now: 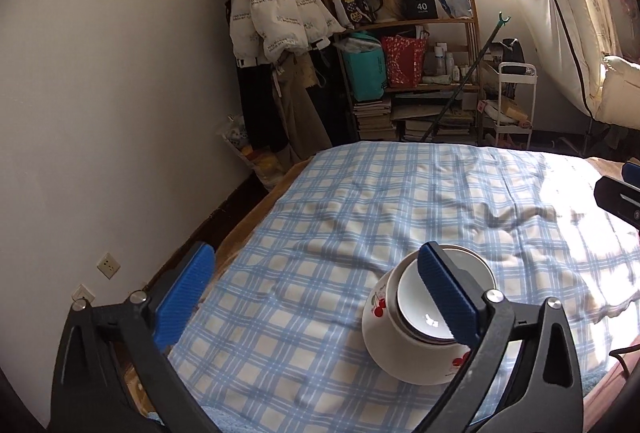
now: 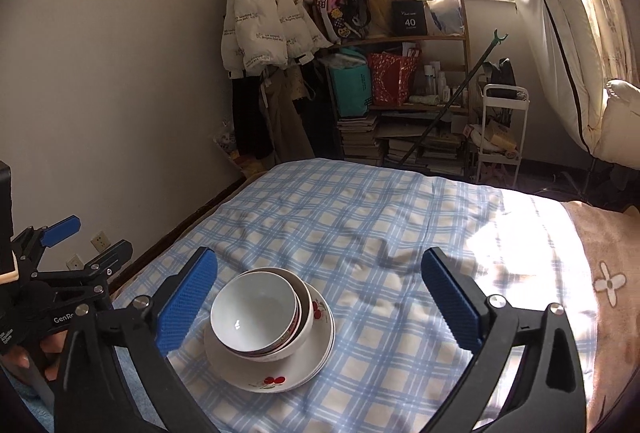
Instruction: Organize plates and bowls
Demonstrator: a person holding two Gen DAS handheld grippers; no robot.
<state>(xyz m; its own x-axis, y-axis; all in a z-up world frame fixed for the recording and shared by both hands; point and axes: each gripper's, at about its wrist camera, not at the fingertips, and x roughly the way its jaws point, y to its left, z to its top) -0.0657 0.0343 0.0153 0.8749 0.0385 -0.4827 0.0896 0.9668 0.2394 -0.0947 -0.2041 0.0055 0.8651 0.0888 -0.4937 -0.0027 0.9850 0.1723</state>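
Note:
White bowls nested together [image 2: 260, 317] sit tilted on stacked cherry-print plates [image 2: 280, 373] on the blue checked cloth [image 2: 360, 233]. In the left wrist view the stack of bowls [image 1: 416, 313] shows side-on, with the plate [image 1: 396, 345] under them. My left gripper [image 1: 316, 297] is open and empty, its right finger in front of the bowls; it also shows in the right wrist view [image 2: 76, 237]. My right gripper [image 2: 320, 297] is open and empty, with the stack near its left finger; its edge shows in the left wrist view [image 1: 620, 193].
The cloth covers a bed against a white wall [image 2: 100, 93]. A cluttered shelf [image 2: 400, 81], a hanging white jacket [image 2: 260, 17] and a small white cart [image 2: 500, 129] stand beyond the bed's far end. A brown blanket [image 2: 600, 293] lies at right.

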